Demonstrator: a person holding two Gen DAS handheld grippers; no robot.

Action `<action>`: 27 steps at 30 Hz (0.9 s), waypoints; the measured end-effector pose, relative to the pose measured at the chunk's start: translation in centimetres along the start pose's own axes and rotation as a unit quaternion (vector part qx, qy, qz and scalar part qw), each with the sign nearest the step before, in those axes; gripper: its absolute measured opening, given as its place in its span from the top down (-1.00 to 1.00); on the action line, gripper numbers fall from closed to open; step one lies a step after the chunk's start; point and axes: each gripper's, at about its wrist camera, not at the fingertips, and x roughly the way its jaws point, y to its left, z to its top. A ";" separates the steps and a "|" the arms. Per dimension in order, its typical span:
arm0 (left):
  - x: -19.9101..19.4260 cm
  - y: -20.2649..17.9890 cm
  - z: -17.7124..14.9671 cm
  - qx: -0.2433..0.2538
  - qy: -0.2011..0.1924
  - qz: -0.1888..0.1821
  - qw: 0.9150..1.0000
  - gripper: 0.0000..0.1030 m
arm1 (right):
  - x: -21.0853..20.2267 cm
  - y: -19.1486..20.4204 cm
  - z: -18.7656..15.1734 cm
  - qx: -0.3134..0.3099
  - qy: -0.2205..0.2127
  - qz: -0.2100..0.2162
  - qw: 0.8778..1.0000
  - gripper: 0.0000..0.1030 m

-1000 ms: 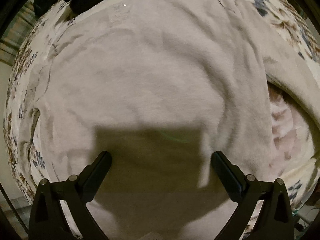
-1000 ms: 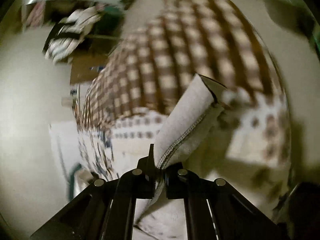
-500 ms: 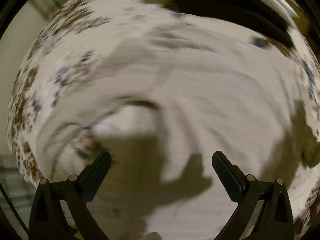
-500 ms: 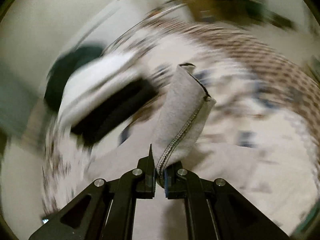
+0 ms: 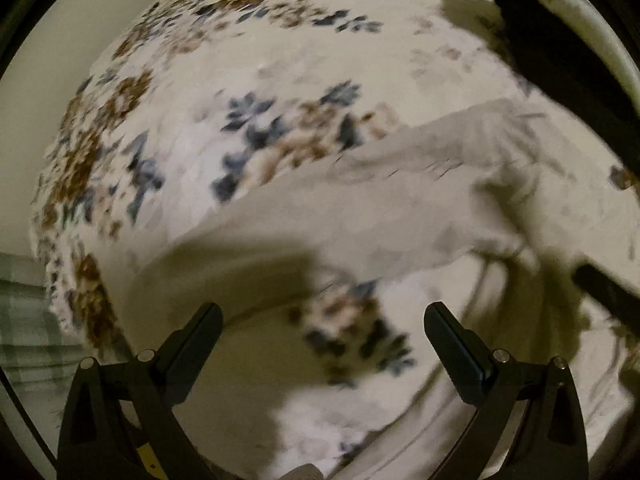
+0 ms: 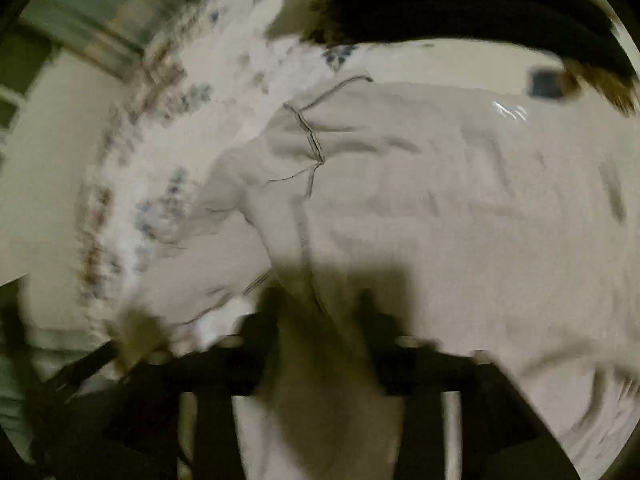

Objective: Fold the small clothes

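A pale grey fleece garment [image 6: 440,200] lies mid-fold on the floral bedspread [image 5: 192,152], folding unfinished, as the right gripper [image 6: 320,320] opens off its sleeve and the left gripper [image 5: 324,328] hovers released, empty.

Beige garment [image 6: 440,200] flat on floral bedspread [image 6: 224,64]

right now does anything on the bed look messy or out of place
Yes. The beige garment lies rumpled on the floral bedspread, with a seamed part bunched near its edge rather than lying flat. The right gripper is opening, cloth between its jaws. The left gripper is open and empty.
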 end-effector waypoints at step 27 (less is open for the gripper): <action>0.6 -2.4 3.0 0.034 -0.016 -0.049 0.998 -1.00 | -12.4 -17.7 -7.3 0.249 -0.062 -0.141 0.956 -0.08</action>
